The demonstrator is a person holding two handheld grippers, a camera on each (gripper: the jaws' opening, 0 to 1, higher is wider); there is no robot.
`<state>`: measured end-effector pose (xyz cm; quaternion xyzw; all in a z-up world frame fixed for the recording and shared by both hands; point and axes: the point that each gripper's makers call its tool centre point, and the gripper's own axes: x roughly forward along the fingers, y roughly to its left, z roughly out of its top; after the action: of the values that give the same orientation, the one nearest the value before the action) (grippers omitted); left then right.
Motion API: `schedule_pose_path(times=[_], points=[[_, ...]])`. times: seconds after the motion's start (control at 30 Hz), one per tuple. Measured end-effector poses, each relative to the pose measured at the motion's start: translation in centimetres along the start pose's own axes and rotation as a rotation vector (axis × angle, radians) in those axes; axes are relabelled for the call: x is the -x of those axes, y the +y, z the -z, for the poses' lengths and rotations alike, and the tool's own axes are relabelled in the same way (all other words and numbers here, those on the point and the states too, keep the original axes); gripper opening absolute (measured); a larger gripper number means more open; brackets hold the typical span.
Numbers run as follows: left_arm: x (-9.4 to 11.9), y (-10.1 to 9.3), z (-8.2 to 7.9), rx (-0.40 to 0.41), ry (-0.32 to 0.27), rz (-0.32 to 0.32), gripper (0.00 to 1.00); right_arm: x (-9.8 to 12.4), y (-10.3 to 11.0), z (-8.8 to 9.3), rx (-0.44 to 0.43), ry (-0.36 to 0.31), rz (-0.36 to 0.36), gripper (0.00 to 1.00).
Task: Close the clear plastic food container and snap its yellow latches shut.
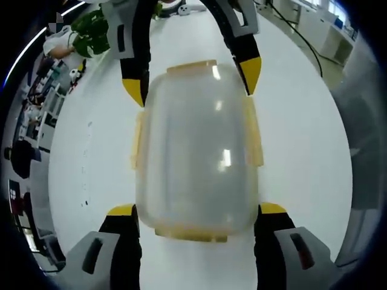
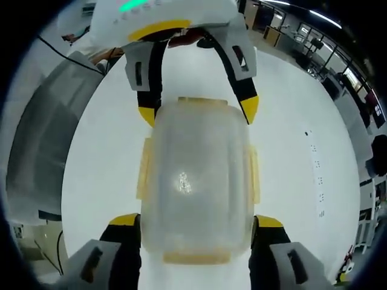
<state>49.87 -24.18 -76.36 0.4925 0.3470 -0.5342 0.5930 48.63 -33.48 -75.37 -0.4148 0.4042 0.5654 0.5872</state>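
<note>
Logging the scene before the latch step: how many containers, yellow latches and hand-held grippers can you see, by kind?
Clear plastic food container: 1
Yellow latches: 4
Hand-held grippers, left hand-held gripper and right hand-held gripper: 2
Total: 7

Clear container (image 1: 193, 151) w/ yellow latches (image 1: 253, 132); white table (image 1: 302, 121).

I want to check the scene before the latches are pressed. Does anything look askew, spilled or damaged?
Nothing stands out. The clear container sits flat on the white table, lid on, and looks empty, with no spill or crack visible. The left gripper and right gripper straddle its opposite ends. The yellow latches stick outward, apparently not yet snapped.
</note>
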Motion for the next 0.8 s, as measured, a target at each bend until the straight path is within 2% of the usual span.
schedule_pose_path(times=[0.47,0.8], points=[[0.5,-0.8,1.1,0.01,-0.011,0.003,0.75,-0.5,0.8,-0.9,0.001,0.005,-0.003,0.73],[1.3,-1.5,3.0,0.019,-0.012,0.003,0.75,-1.3,1.6,-3.0,0.004,0.01,-0.007,0.73]])
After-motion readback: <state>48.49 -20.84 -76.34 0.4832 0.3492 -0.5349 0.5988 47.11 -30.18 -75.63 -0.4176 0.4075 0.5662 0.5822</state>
